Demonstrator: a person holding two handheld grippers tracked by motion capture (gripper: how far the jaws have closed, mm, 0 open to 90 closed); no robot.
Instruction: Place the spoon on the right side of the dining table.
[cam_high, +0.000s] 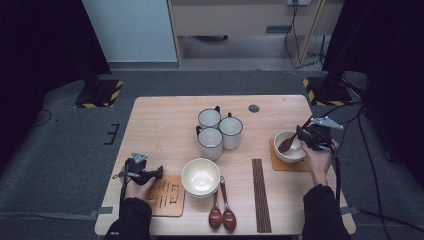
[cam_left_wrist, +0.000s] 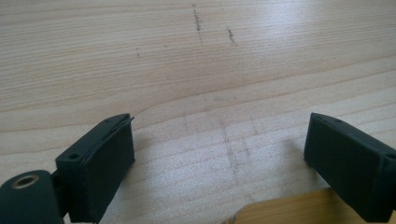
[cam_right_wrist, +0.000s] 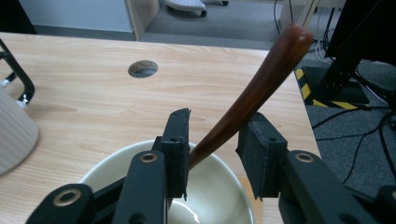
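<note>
A white bowl (cam_high: 290, 146) sits on a wooden coaster (cam_high: 280, 165) at the table's right side. A brown spoon (cam_high: 287, 144) stands in it, handle slanting up and away. My right gripper (cam_high: 302, 136) is over the bowl's far right rim. In the right gripper view the spoon handle (cam_right_wrist: 261, 79) passes between the jaws of the right gripper (cam_right_wrist: 217, 119); it leans on the left pad and a gap separates it from the right pad. The bowl (cam_right_wrist: 219, 186) lies just below. My left gripper (cam_high: 159, 172) rests low at the front left, open, nothing between its jaws (cam_left_wrist: 220, 119).
Three white mugs (cam_high: 220, 131) cluster mid-table. Stacked cream bowls (cam_high: 200, 177) sit front centre, with two brown spoons (cam_high: 222, 212) and dark chopsticks (cam_high: 260, 195) to their right. A second wooden coaster (cam_high: 167, 196) lies by the left hand, its corner (cam_left_wrist: 289, 210) under the left gripper.
</note>
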